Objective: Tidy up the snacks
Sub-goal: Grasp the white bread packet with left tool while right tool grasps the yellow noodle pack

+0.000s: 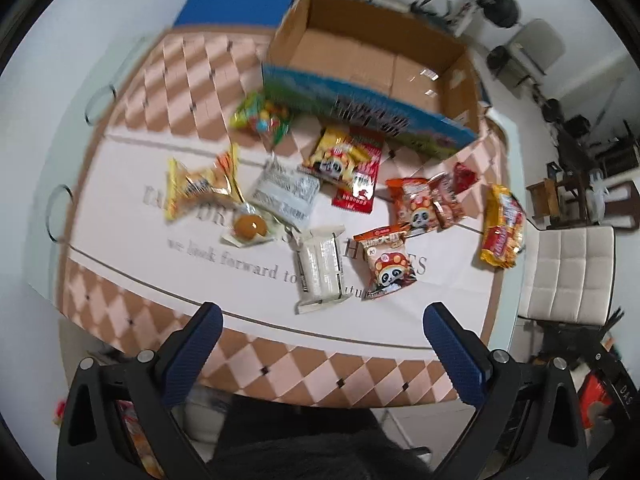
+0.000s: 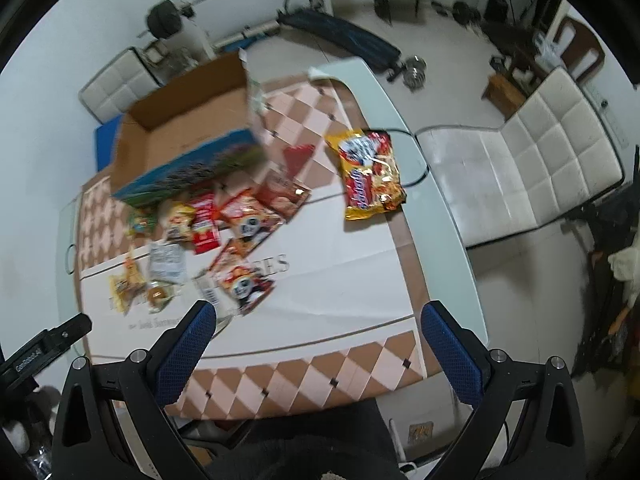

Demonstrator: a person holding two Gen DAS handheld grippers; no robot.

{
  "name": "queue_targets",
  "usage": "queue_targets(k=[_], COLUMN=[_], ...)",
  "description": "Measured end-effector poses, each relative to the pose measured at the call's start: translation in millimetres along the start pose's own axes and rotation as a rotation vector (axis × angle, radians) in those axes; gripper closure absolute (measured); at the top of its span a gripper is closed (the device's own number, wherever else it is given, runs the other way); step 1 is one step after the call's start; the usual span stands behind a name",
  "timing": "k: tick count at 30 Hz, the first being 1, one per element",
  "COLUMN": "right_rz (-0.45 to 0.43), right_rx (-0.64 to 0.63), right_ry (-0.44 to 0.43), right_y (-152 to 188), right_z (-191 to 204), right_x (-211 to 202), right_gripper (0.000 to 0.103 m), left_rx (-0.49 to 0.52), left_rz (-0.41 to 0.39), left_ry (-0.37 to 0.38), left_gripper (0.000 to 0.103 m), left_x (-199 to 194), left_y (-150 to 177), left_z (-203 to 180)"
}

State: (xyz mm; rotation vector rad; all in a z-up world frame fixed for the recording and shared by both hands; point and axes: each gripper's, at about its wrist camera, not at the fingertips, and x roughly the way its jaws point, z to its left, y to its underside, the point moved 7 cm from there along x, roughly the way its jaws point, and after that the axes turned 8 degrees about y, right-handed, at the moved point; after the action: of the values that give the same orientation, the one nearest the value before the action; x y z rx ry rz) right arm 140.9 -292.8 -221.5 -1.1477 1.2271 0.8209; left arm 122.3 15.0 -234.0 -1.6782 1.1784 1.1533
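Several snack packets lie scattered on the table mat. An open, empty cardboard box with a blue printed side stands at the far edge; it also shows in the right wrist view. A large yellow-red noodle bag lies apart at the right. A white cracker pack and a panda packet lie nearest. My left gripper is open and empty above the near table edge. My right gripper is open and empty, also above the near edge.
A checkered pink-brown mat covers a glass table. White padded chairs stand at the right. Gym gear and dumbbells lie on the floor beyond. The other gripper's body shows at the left.
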Motion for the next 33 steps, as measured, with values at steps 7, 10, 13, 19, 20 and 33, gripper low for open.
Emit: queue_targets(k=[7,10,13,19,20,33], right_rz=[0.084,0.123,0.149,0.196,0.203,0.310], right_rx=[0.027,0.025,0.021,0.012,0.008,-0.064], right_ry=[0.044,0.065,0.085,0.099,0.106,0.152], right_y=[-47.2,-62.8,-78.3,-117.2,-123.3,-150.4], right_z=[-21.7,-27.4,-31.9,-34.8,-34.6,-26.2], right_x=[96.7,132.2,163.3,219.7,228.2,299.8], right_gripper=[0.000,0.000,0.000,0.000,0.000,0.000], left_rx=[-0.106,-0.144,-0.170,-0.194,-0.199,-0.263], left_rz=[0.121,0.171,0.211,0.254,0.257,0.250], left_ry=[-0.012,-0.036,-0.058,-0.093,-0.095,-0.119], left_gripper=[0.000,0.000,0.001,0.001,0.001,0.015], left_x=[92.8,131.7,160.5,204.1,209.2,247.3], left_y=[-19.1,-20.7,-17.8,-9.4,-8.1,3.7], left_z=[9.1,17.6,22.7,28.1,29.0,55.1])
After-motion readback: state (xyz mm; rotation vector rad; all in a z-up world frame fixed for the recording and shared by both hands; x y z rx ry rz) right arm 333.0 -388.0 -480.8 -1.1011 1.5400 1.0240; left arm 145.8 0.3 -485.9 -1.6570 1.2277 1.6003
